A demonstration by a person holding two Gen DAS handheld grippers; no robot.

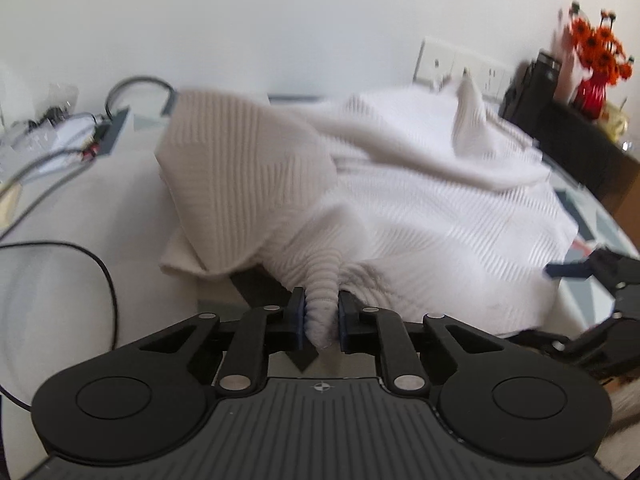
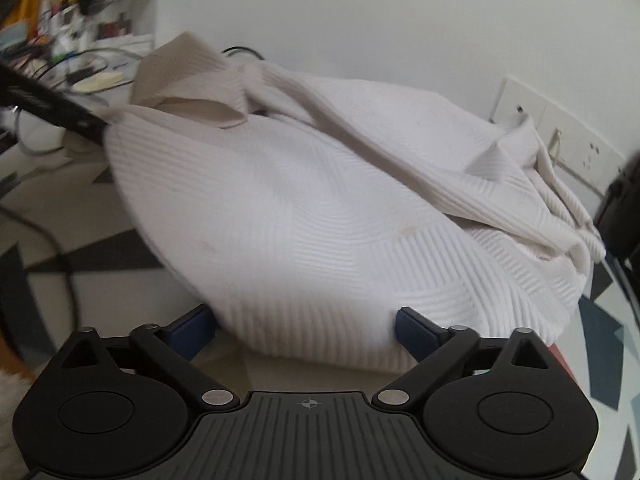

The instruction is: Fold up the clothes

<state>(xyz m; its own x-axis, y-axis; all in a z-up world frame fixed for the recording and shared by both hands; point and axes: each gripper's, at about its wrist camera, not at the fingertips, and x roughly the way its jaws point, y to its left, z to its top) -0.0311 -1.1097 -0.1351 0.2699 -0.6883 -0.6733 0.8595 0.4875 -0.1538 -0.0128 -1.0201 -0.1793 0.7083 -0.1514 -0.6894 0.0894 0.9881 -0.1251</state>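
while your left gripper (image 1: 322,322) pinches a bunched fold of the sweater (image 1: 400,200), its two blue-padded fingers (image 1: 298,320) are drawn close together with a narrow twist of ribbed knit squeezed between them, and the cloth rises from that pinch into a rumpled heap on the table (image 1: 100,220)

you are handling a white to cream knit with fine ribs that change direction in panels, so the surface shows diagonal and chevron bands; along its near hem the ribs run straight and thicker, as your right wrist view shows. one beige-toned flap, a sleeve or a turned edge, i cannot tell which, hangs folded over at the left of the pile, and a small peak of cloth stands up at the far right near the wall sockets (image 1: 464,66). faint brownish marks show on the broad front panel in the right wrist view

your right gripper (image 2: 306,330) sits with its jaws spread wide apart, the sweater's (image 2: 320,208) ribbed hem bulging into the gap between the blue fingertips (image 2: 412,326), and nothing is clamped there. from that side you can see your left gripper's dark arm meeting the cloth at the upper left edge of the pile

the garment lies on a tabletop with a grey, black and teal geometric pattern, well apart from the loose cables (image 1: 60,248) at the left and the red vase of orange flowers (image 1: 596,68) on the dark cabinet at the right
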